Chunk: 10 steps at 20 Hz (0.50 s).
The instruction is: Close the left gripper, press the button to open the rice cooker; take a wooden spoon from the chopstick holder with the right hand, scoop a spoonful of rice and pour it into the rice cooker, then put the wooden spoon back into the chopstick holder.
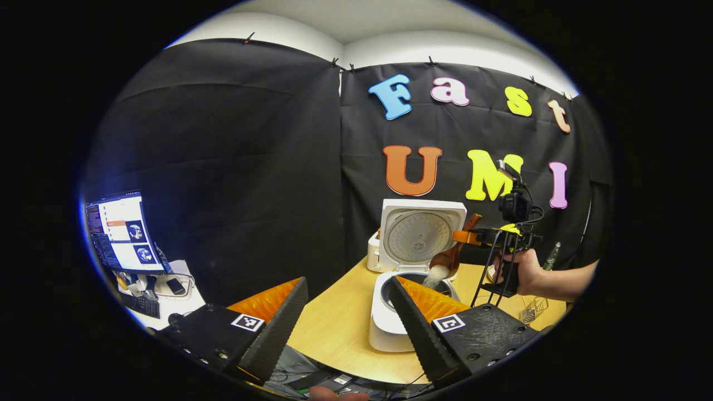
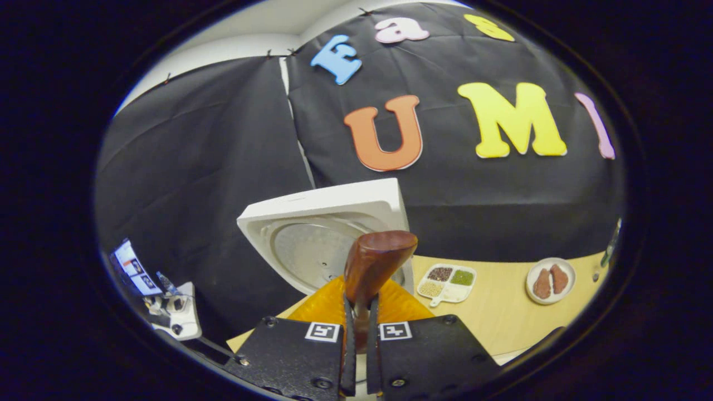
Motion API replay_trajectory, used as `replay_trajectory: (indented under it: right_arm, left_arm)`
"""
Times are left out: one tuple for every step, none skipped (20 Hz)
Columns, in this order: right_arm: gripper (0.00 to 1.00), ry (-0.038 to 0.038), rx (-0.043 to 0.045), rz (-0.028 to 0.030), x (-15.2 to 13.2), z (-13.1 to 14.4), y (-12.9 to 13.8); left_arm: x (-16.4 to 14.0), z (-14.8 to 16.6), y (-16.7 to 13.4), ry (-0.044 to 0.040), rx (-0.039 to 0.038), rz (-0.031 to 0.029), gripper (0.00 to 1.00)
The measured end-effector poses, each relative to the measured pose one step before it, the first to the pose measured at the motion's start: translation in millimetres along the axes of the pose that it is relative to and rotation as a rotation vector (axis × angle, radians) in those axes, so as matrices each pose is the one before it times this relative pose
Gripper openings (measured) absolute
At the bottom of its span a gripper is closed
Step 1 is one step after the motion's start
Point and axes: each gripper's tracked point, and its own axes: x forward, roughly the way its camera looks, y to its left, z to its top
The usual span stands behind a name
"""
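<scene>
The white rice cooker stands on the wooden table with its lid raised. My left gripper is open and holds nothing; its fingers frame the cooker from the near side. Beyond it, a hand holds my right gripper over the pot. The wooden spoon is tilted bowl down, and white rice spills from it into the pot. In the right gripper view my right gripper is shut on the spoon's handle, and the spoon points at the raised lid.
A wire chopstick holder stands at the table's right, near the hand. A divided dish of grains and a small plate with brown pieces lie on the table. A laptop sits on a side desk at the left.
</scene>
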Motion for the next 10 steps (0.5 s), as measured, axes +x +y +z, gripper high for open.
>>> replay_trajectory:
  right_arm:
    - [0.13,-0.00414,-0.04704,0.00658,0.19,1.3,5.32]
    - [0.13,-0.00257,-0.04452,0.00213,0.45,1.79,2.45]
    - [0.13,-0.00419,-0.04234,0.00278,-0.44,1.05,3.12]
    - [0.13,-0.00685,-0.04219,0.00756,-1.05,2.29,0.89]
    - [0.13,-0.00604,-0.04253,0.00734,0.86,1.93,4.66]
    - [0.12,-0.0059,-0.04232,0.00779,-1.66,2.63,7.15]
    - [0.13,-0.00514,-0.04527,0.00285,-1.29,2.57,4.05]
    - [0.13,-0.0074,-0.04116,0.00065,-0.93,2.52,0.48]
    - [0.13,-0.01009,-0.03642,0.00395,-0.47,3.44,2.32]
    - [0.13,-0.00977,-0.03198,0.00458,-1.81,0.64,3.85]
  left_arm:
    - [-1.28,-0.21,0.42,0.00068,-0.00023,-0.00286,0.94]
    - [-0.32,0.55,0.19,-0.0015,-0.00019,-0.00005,0.94]
    - [1.44,1.09,-0.92,0.0004,-0.00069,-0.00087,0.94]
    - [0.37,0.74,-0.26,-0.00205,-0.00133,0.0004,0.94]
    - [0.35,0.11,0.38,-0.00055,-0.00218,-0.00008,0.94]
    - [-0.8,-1.24,0.8,-0.00017,-0.00235,0.00067,0.94]
    - [-1.03,-2.19,1.74,0.00382,-0.00117,0.00076,0.94]
    - [0.07,-1.3,0.96,0.00127,-0.00069,0.00052,0.94]
    - [-0.59,-2.53,-1.07,0.00191,-0.00198,-0.00076,0.94]
    - [-0.48,0.24,-0.75,0.00024,-0.00148,-0.00236,0.94]
